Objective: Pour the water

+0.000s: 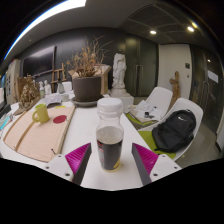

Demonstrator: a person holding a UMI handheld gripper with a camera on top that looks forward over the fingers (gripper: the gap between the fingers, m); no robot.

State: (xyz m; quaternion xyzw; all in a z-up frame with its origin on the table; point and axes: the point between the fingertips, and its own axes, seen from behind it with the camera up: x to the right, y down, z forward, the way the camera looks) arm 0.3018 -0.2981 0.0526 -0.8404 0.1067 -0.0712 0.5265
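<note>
While the bottle (109,135) stands upright between my jaws at the table's (90,125) near edge, both pads (76,158) appear to clamp it; I see no cup to pour into.

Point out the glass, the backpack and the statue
glass (109,146), gripper view, on its dark liquid, between the jaws
backpack (175,131), gripper view, middle of its black body, on a chair
statue (119,71), gripper view, its white torso

A clear bottle (109,135) with a white cap, half-full of dark liquid, stands upright between the jaws.
</note>
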